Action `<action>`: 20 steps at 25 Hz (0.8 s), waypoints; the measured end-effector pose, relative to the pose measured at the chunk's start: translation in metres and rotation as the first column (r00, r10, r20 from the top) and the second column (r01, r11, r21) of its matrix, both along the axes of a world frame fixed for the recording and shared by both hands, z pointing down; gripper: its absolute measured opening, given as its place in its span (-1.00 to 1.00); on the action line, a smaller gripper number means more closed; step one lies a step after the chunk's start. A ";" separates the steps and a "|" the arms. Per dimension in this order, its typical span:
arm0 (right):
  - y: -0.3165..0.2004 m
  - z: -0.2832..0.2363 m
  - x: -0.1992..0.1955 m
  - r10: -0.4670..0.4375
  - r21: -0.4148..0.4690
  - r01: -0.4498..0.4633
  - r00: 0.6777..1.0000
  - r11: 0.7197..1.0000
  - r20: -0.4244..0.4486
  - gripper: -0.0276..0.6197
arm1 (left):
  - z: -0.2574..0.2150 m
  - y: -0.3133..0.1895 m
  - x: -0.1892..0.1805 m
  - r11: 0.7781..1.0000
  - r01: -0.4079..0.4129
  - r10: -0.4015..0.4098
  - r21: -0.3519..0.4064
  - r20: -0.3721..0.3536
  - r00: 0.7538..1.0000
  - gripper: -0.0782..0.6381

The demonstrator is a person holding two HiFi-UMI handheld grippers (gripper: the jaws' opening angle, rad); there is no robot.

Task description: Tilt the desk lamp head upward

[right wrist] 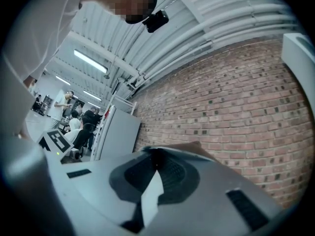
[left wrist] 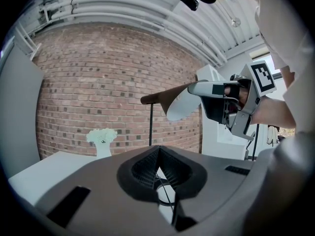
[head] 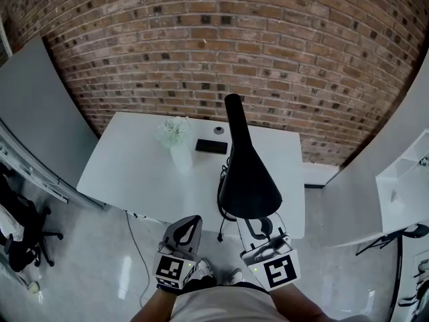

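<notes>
A black desk lamp stands on the white table (head: 134,173); its wide cone head (head: 248,183) hangs over the table's near edge, with the arm (head: 234,116) running back from it. In the left gripper view the lamp head (left wrist: 174,100) shows its pale inside, and my right gripper (left wrist: 199,88) is level with its rim, tips right at it; contact cannot be told. My right gripper (head: 260,230) sits just below the head, jaws shut, with the lamp's brown edge (right wrist: 194,145) just past them. My left gripper (head: 190,221) is shut and empty, left of the lamp.
A white vase of flowers (head: 175,136) and a flat black object (head: 211,146) sit behind the lamp on the table. A black cable (head: 220,210) hangs over the near edge. A brick wall stands behind, a grey partition (head: 33,106) left, a white cabinet (head: 402,180) right.
</notes>
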State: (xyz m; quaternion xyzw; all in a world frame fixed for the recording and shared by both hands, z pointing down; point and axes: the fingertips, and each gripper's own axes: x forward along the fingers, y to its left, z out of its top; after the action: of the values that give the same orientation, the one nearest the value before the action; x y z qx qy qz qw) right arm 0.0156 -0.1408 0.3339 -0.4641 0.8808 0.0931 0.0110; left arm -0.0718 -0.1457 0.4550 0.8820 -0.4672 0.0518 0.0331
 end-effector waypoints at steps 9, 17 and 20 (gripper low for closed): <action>0.007 -0.021 0.009 -0.038 0.030 0.037 0.999 0.999 0.029 -0.86 | -0.004 0.006 0.009 1.000 0.022 -0.022 0.002 -0.002 1.000 -0.76; 0.007 -0.034 0.010 -0.068 0.036 0.068 0.997 0.997 0.022 -0.86 | -0.013 0.011 0.021 0.999 0.042 -0.041 0.024 -0.018 0.999 -0.76; 0.008 -0.035 0.010 -0.076 0.035 0.075 0.997 0.997 0.025 -0.86 | -0.019 0.010 0.022 0.998 0.053 -0.052 0.043 -0.024 0.998 -0.76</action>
State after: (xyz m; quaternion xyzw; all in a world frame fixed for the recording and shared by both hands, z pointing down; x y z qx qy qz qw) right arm 0.0256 -0.1328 0.2988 -0.4316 0.8957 0.1013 0.0340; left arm -0.0500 -0.1355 0.4361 0.8706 -0.4906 0.0308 0.0206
